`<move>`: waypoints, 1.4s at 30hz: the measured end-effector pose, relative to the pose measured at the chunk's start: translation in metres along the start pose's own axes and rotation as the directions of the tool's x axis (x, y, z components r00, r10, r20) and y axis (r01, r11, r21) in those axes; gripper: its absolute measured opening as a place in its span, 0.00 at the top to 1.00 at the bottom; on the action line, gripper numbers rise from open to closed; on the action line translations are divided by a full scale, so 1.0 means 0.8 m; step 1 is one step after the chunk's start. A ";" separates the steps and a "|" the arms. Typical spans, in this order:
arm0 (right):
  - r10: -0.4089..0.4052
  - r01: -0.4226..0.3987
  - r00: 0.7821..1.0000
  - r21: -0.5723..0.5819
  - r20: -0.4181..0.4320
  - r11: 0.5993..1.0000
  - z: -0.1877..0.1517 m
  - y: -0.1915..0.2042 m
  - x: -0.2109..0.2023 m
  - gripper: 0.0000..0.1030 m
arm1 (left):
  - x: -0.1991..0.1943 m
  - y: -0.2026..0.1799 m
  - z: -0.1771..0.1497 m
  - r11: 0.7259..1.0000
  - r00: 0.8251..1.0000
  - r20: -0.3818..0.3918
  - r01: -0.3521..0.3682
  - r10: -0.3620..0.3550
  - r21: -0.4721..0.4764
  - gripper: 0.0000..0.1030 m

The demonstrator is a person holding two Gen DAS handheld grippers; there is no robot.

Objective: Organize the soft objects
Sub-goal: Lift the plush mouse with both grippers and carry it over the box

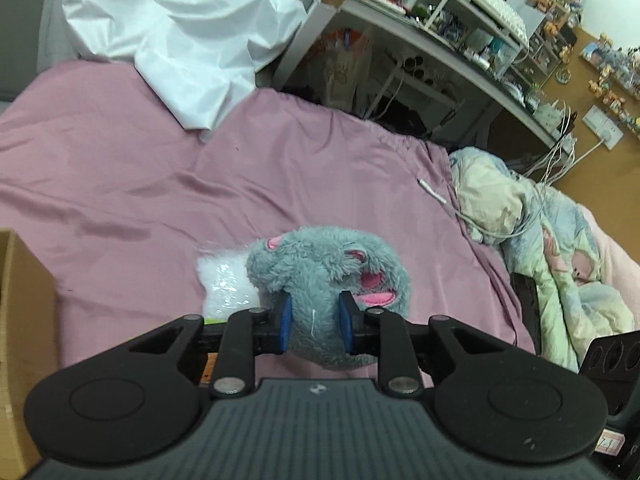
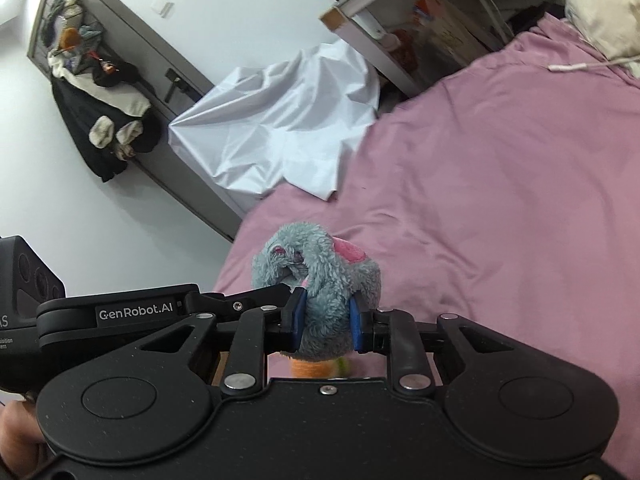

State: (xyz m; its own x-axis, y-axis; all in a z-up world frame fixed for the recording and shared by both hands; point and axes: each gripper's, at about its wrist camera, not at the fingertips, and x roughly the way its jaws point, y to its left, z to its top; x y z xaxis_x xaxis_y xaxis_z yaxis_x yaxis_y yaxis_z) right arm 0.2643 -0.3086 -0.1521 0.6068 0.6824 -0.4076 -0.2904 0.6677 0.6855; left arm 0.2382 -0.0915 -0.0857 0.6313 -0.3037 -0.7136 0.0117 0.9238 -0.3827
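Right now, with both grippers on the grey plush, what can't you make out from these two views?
- Grey plush toy: underside hidden by the left gripper body, left wrist view.
- White crinkly item: mostly behind the plush, left wrist view; can't identify it.
- Orange thing: only a sliver shows under the right gripper, right wrist view.
- Cardboard box: cut off by the left edge, left wrist view; contents unseen.

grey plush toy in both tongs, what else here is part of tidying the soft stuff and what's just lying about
Part of the job:
- grey plush toy, clamped by the left tongs and the right tongs
- cardboard box, possibly the bin for it
- white fluffy item behind the toy

Lying about:
- white sheet
- pastel quilt
- cluttered desk
- charging cable
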 end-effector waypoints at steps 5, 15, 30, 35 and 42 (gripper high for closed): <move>0.026 -0.026 1.000 -0.028 0.008 0.999 -0.004 0.029 -0.003 0.78 | -0.033 0.010 -0.001 1.000 0.999 0.038 -0.004 0.004 -0.009 0.77; 0.077 -0.075 0.997 -0.105 0.019 0.992 -0.015 0.090 -0.008 0.78 | -0.103 0.035 -0.007 1.000 0.992 0.121 -0.016 0.019 -0.023 0.78; 0.119 -0.115 0.993 -0.203 0.008 0.972 -0.048 0.170 -0.002 0.78 | -0.180 0.081 -0.026 0.997 0.974 0.218 -0.049 0.062 -0.064 0.78; 0.133 -0.133 0.991 -0.224 -0.015 0.966 -0.063 0.193 0.007 0.78 | -0.200 0.104 -0.037 0.994 0.967 0.239 -0.061 0.082 -0.095 0.77; 0.152 -0.159 0.987 -0.252 -0.046 0.954 -0.082 0.224 0.017 0.78 | -0.226 0.135 -0.046 0.991 0.961 0.256 -0.077 0.102 -0.109 0.78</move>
State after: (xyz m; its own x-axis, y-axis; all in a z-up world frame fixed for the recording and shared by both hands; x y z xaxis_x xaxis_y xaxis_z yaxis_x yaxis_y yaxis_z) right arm 0.1720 -0.1603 -0.0747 0.5208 0.7891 -0.3256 -0.5604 0.6038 0.5669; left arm 0.0967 0.0545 -0.0191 0.8063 -0.1377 -0.5753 -0.1211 0.9135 -0.3883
